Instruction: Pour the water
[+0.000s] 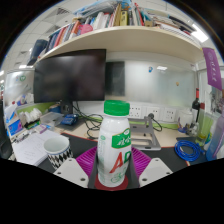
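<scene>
Two tool [113, 172] fingers clamp upright green-capped bottle [115, 143] w/ pink pads; mug [57, 151] at 9 o'clock on table [30, 152].

My bench sits in an office or lab: bookshelf [110, 18] overhead, dark monitor [68, 75], keyboard [30, 148], blue cable coil [189, 151], cluttered desk [80, 130].

A white bottle [115, 146] with a green cap and green lettering stood upright between the gripper [113, 163] jaws, their purple pads [87, 160] close at each side; whether they pressed it could not be told. Just beside it on the counter [35, 150] sat a patterned mug [57, 150], with a dark monitor [70, 77] beyond and a shelf of books [100, 18] above.
</scene>
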`<action>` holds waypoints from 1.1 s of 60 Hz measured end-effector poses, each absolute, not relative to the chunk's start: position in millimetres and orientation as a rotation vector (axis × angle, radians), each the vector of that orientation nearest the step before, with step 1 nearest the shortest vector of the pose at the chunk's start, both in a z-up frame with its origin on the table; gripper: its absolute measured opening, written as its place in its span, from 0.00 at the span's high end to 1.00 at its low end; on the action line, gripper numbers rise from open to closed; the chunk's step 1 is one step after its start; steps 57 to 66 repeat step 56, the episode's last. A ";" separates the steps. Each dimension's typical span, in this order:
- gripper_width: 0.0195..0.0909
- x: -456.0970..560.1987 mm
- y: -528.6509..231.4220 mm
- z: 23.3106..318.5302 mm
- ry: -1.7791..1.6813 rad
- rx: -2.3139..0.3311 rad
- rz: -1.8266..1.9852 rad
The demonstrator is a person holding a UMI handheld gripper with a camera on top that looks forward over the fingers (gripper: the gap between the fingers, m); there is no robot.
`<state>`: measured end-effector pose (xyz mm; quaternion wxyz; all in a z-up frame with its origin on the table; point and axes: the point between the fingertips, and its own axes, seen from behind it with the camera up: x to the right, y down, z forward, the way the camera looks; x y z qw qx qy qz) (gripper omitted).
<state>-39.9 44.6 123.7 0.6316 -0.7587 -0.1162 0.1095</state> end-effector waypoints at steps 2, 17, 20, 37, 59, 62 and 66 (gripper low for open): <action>0.48 -39.6 43.6 117.1 -0.271 -1.773 0.237; 0.13 -11.3 -22.9 110.8 -0.134 -2.037 0.129; 0.12 -9.4 -38.9 116.3 -0.107 -2.077 0.122; 0.12 1.0 -94.1 188.6 -0.038 -2.074 0.054; 0.13 7.9 -118.9 221.7 0.017 -2.054 0.040; 0.13 7.9 -118.9 221.7 0.017 -2.054 0.040; 0.13 7.9 -118.9 221.7 0.017 -2.054 0.040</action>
